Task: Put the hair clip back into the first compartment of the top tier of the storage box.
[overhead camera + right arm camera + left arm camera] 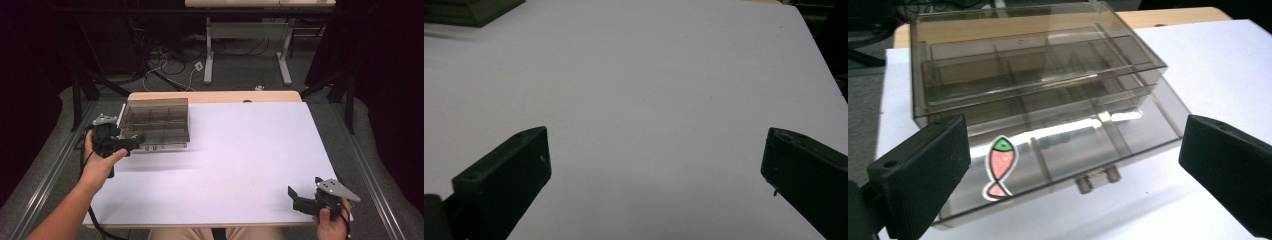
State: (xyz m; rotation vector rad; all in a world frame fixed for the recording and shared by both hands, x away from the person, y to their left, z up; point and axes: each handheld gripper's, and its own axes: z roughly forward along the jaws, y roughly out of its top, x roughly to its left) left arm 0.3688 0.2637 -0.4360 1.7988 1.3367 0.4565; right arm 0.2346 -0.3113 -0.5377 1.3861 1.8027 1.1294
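Observation:
A smoky see-through compartment box [156, 122] with its lid down stands at the back left of the white table [240, 150]. In the left gripper view the box [1048, 85] lies just ahead, with dividers showing through it, a pink fish sticker [999, 167] near its front left and two small latches [1097, 177] on its front edge. My left gripper [131, 141] points at the box's near left corner, its jaws wide apart and empty [1073, 125]. My right gripper [305, 192] rests by the table's front right corner, open over bare table [656, 134].
The box's corner [469, 10] shows far off at the top left of the right gripper view. A wooden strip [215, 96] runs along the table's far edge. Beyond it are loose cables [165, 65] on the floor and another table's white legs [209, 50].

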